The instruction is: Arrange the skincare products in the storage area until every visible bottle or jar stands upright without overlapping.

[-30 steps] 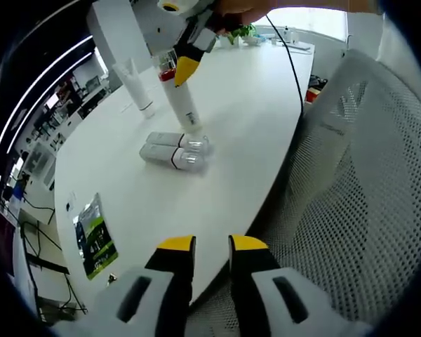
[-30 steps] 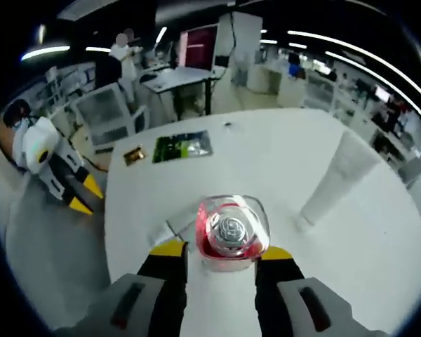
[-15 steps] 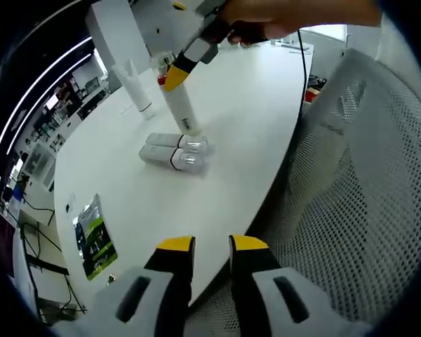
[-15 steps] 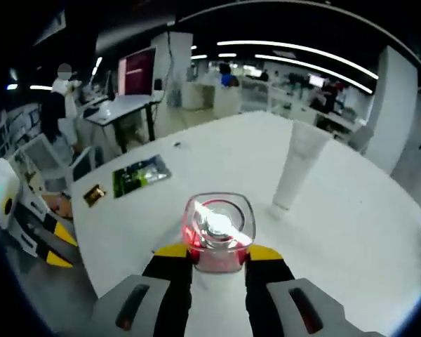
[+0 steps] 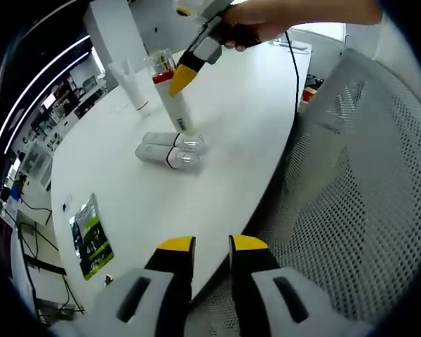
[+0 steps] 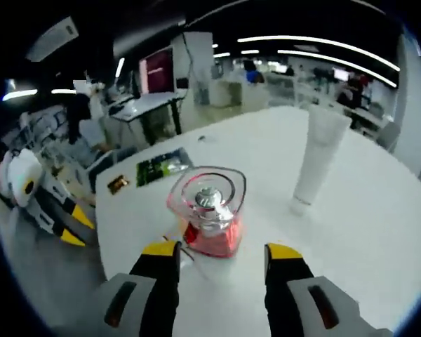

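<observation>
Two bottles (image 5: 167, 149) lie flat side by side on the white counter (image 5: 224, 133), left of centre in the left gripper view, touching along their length. At lower left of that frame a green leaflet (image 5: 90, 236) rests near the counter's edge. Above the lying pair, a tall bottle (image 5: 170, 98) with a red band and clear cap stands tilted, its base beside them. Further up and left a white tube (image 5: 129, 83) stands on its cap. The right gripper (image 5: 184, 70) reaches down from the top centre, held by a hand (image 5: 266, 17), its yellow tips at the tall bottle's neck; whether they touch it cannot be told from here. At the bottom centre the left gripper (image 5: 212, 246) hangs beyond the counter's edge, its fingers narrow with nothing between them. A mesh chair (image 5: 358, 175) takes the right side.

In the right gripper view, the left gripper (image 6: 52, 210) shows at the left edge, off the counter. The leaflet (image 6: 160, 166) lies left of centre, with a small gold packet (image 6: 116, 184) beside it. At centre the tall bottle's clear cap (image 6: 207, 210) is seen from above, leaning left. The right gripper (image 6: 221, 251) sits below it, fingers set wide, with gaps between each tip and the cap. Right of centre the tube (image 6: 317, 158) stands well apart from the bottle.
</observation>
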`<action>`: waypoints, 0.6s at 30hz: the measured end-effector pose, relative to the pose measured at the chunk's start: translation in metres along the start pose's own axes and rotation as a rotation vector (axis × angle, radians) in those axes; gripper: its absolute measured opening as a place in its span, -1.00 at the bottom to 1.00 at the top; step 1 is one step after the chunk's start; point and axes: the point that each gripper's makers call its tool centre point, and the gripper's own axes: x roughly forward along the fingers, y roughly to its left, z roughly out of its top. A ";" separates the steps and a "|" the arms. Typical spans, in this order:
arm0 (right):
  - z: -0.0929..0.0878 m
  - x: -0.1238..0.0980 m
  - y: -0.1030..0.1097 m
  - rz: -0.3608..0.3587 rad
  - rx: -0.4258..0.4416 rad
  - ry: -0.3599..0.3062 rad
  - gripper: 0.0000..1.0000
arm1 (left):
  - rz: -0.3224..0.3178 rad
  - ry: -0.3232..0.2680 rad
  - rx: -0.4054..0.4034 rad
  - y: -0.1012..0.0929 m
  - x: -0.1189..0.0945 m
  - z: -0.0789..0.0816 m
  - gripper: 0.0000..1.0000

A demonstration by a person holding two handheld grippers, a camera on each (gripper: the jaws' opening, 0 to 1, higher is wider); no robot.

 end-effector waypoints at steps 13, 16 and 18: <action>0.006 0.017 0.006 0.171 -0.051 -0.107 -0.10 | -0.010 0.007 0.001 -0.002 0.000 -0.001 -0.71; 0.010 0.018 0.006 0.111 -0.115 -0.131 -0.28 | -0.009 0.011 -0.001 -0.002 0.001 -0.002 -0.71; 0.009 0.018 0.004 0.078 -0.029 -0.144 -0.37 | -0.009 0.011 -0.002 -0.002 0.000 -0.002 -0.71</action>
